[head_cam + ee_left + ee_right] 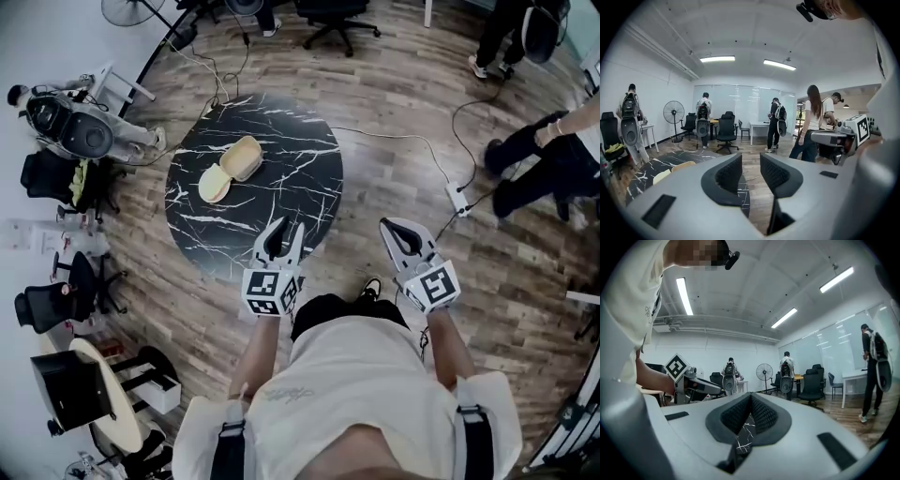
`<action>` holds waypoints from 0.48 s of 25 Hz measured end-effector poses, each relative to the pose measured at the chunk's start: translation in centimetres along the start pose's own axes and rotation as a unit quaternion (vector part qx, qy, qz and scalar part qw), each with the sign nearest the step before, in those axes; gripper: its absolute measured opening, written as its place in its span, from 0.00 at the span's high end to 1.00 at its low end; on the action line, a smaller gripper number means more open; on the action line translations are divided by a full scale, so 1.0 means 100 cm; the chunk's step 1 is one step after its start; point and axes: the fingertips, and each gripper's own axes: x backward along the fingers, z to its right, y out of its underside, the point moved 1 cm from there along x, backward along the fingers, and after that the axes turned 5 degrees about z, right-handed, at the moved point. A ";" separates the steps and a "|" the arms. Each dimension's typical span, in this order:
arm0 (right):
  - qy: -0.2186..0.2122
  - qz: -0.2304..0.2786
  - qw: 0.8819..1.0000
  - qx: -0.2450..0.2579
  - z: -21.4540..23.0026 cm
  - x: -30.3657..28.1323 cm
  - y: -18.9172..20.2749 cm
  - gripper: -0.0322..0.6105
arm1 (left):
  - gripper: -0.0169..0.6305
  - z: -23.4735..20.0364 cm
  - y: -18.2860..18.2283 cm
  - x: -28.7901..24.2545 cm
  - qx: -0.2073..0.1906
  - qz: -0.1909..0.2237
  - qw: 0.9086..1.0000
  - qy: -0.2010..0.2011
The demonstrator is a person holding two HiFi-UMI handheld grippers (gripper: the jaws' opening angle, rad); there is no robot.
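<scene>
Left claw (pixel 284 228): jaws apart, nothing between them, over the table's near edge
Right claw (pixel 401 236): jaws closed tip to tip, empty, just right of the table
Open beige box (pixel 232 169): far left on the black marble table (pixel 300 178), well apart from both claws

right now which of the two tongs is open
The left tongs: its jaws stand apart with a clear gap and nothing gripped between them. The right tongs have their tips pressed together.
</scene>
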 end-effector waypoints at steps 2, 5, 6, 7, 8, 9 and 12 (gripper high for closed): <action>-0.010 -0.003 1.000 -0.006 0.001 -0.010 0.003 0.94 | 0.78 -0.007 0.001 -0.002 0.001 -0.005 1.000 -0.010; -0.022 -0.007 1.000 -0.006 0.004 -0.026 0.005 0.94 | 0.78 -0.020 0.002 -0.009 0.009 -0.009 1.000 -0.019; -0.025 -0.011 1.000 -0.004 0.005 -0.031 0.006 0.94 | 0.78 -0.026 0.004 -0.012 0.012 -0.009 1.000 -0.022; -0.027 -0.014 1.000 -0.001 0.006 -0.037 0.007 0.94 | 0.78 -0.032 0.006 -0.015 0.015 -0.009 1.000 -0.024; -0.028 -0.016 0.999 0.001 0.008 -0.043 0.008 0.94 | 0.78 -0.038 0.007 -0.019 0.018 -0.008 0.999 -0.026; -0.028 -0.018 0.999 0.004 0.011 -0.050 0.008 0.94 | 0.78 -0.045 0.008 -0.024 0.021 -0.007 0.999 -0.027; -0.025 -0.021 0.999 0.010 0.023 -0.073 0.004 0.94 | 0.78 -0.066 0.007 -0.041 0.031 0.000 0.999 -0.033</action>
